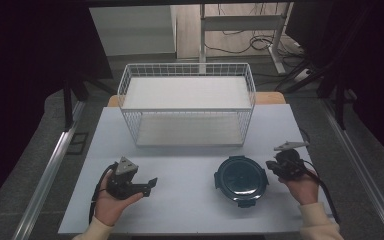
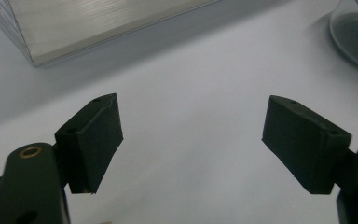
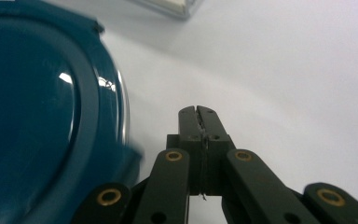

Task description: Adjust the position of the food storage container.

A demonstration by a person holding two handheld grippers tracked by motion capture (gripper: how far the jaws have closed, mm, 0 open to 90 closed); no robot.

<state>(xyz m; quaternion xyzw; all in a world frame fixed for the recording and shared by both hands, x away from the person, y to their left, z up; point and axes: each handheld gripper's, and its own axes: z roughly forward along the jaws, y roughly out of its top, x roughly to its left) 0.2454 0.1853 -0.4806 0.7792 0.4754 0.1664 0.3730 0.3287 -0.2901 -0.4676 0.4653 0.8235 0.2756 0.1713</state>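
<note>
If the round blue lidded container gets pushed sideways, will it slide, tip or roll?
The container sits low and wide, flat on the table, so it probably slides rather than tips or rolls. Its glossy lid looks rigid and possibly slippery.

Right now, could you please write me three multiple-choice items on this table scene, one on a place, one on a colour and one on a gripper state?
1. Where does the round lidded container sit?
A. inside the white wire two-tier rack
B. on the table in front of the rack, near the right gripper
C. in the left gripper

2. What colour is the container's lid?
A. dark teal blue
B. red
C. yellow

3. How do the jaws stand?
A. both open
B. left shut, right open
C. left open, right shut

Answers: 1 B, the high view shows it on the tabletop; 2 A, the right gripper view shows the blue lid; 3 C, each gripper view shows its jaws.
</note>
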